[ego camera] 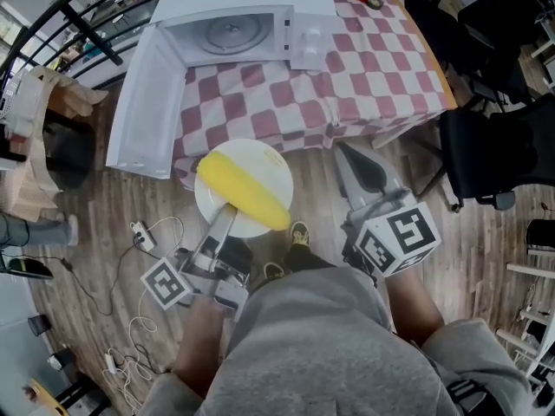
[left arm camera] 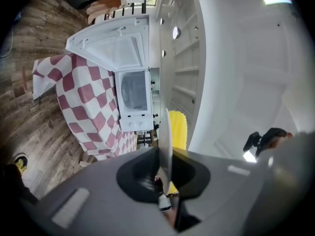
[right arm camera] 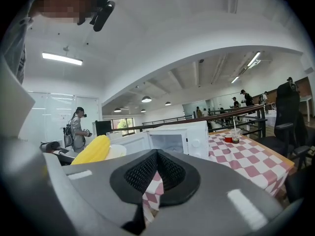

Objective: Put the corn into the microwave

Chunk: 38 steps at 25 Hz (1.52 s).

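Yellow corn (ego camera: 243, 193) is lying on white plate (ego camera: 264, 159). Left gripper (ego camera: 225, 215) is pinching plate rim, near open microwave (ego camera: 234, 31). Right gripper (ego camera: 349, 159) is hanging alongside, jaws pressed together, empty.

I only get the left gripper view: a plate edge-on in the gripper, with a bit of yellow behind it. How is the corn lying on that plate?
Observer: In the head view the corn lies flat across the plate, nearly rim to rim.
Operator: Where is the right gripper?
Observer: The right gripper is beside the plate, jaws together, holding nothing.
Operator: Anything else on the table?
Observer: A cup with a straw stands on the table, away from the microwave.
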Motion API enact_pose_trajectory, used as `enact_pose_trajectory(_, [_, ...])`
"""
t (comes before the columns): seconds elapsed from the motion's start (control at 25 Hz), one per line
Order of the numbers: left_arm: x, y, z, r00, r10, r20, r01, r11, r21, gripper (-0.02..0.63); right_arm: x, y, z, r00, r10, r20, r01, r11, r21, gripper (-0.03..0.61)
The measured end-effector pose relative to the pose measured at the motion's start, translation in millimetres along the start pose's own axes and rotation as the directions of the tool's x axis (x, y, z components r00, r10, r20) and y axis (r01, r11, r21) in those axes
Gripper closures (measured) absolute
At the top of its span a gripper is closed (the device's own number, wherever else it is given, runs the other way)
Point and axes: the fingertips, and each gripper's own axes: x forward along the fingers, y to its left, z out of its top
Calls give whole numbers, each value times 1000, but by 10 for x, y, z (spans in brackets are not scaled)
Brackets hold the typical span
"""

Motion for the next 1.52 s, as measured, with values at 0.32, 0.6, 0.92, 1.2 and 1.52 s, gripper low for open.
enact_pose_trajectory(0.32, [313, 15, 54, 1000, 9, 27, -9, 1000, 2, 584, 201, -263, 91, 999, 31, 10, -31, 999, 7, 578])
enact_pose_trajectory(0.6, [485, 28, 10, 999, 5, 39, -5, 1000, 9, 584, 270, -401, 122, 998, 55, 29, -55, 998, 3, 578])
enact_pose_trajectory(0.92, [533, 21, -25, 999, 5, 49, -5, 1000, 11, 584, 291, -432, 146, 997, 75, 34, -76, 997, 5, 578])
enact_pose_trajectory(1.2, [508, 41, 32, 998, 11, 56, -12, 1000, 10, 584, 393, -382, 156, 996, 89, 28, -90, 996, 12, 578])
enact_pose_trajectory(1.52, [512, 134, 242, 999, 13, 52, -13, 1000, 3, 584, 603, -294, 123, 996, 90, 13, -90, 996, -3, 578])
